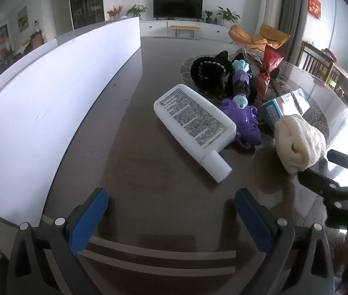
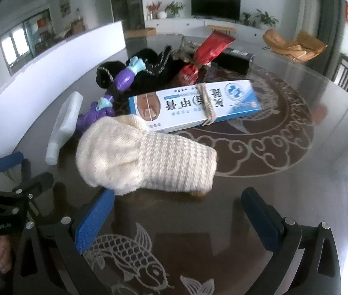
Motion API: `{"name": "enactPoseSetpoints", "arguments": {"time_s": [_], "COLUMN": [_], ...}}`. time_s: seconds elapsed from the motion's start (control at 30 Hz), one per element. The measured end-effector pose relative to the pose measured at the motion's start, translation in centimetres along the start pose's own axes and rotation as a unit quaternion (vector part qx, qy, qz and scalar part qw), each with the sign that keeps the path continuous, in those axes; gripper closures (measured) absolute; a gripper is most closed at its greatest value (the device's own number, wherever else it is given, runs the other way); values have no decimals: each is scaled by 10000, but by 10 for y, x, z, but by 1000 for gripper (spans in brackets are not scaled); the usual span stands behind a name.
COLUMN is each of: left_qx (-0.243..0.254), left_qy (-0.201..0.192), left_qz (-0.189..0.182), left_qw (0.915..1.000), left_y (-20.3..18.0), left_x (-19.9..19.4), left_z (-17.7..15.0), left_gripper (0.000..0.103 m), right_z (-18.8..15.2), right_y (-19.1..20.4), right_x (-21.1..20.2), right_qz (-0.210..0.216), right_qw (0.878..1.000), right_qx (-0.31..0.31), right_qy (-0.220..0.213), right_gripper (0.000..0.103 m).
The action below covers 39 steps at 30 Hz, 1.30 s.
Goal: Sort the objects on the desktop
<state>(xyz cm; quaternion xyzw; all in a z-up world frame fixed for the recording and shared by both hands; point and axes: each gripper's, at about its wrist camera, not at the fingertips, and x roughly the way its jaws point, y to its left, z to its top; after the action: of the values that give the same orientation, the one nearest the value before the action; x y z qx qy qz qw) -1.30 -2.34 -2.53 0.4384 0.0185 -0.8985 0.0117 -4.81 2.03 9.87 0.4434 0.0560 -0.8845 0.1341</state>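
Observation:
A cream knitted sock bundle [image 2: 147, 157] lies on the dark glass table just ahead of my right gripper [image 2: 179, 211], which is open and empty; it also shows in the left wrist view [image 1: 299, 145]. A white bottle [image 1: 193, 123] lies flat ahead of my open, empty left gripper [image 1: 171, 211]. Beyond it lie a purple toy [image 1: 242, 115], a blue-and-white box [image 2: 193, 105], a black hat [image 1: 208, 71] and a red packet [image 2: 208, 49].
A long white board [image 1: 51, 103] stands along the table's left side. The table top [image 2: 284, 177] has fish and cloud patterns. The right gripper's body [image 1: 341, 191] shows at the left wrist view's right edge. A black box [image 2: 235, 59] lies behind the pile.

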Motion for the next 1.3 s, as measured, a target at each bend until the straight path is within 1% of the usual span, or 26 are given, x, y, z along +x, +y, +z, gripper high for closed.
{"name": "enactPoseSetpoints", "arguments": {"time_s": [0.17, 0.4, 0.77, 1.3], "left_qx": [27, 72, 84, 86], "left_qy": [8, 27, 38, -48], "left_qz": [39, 66, 72, 71], "left_qw": [10000, 9999, 9999, 9999], "left_y": [0, 0, -1, -1], "left_x": [1, 3, 4, 5], "left_z": [0, 1, 3, 1], "left_gripper": [0, 0, 0, 0], "right_z": [15, 32, 32, 31], "right_y": [3, -7, -7, -7], "right_x": [14, 26, 25, 25], "right_qz": [-131, -303, -300, -298], "right_qw": [9998, 9994, 9994, 9994], "right_qx": [-91, 149, 152, 152], "right_qy": [103, 115, 115, 109], "right_gripper": [0, 0, 0, 0]}}
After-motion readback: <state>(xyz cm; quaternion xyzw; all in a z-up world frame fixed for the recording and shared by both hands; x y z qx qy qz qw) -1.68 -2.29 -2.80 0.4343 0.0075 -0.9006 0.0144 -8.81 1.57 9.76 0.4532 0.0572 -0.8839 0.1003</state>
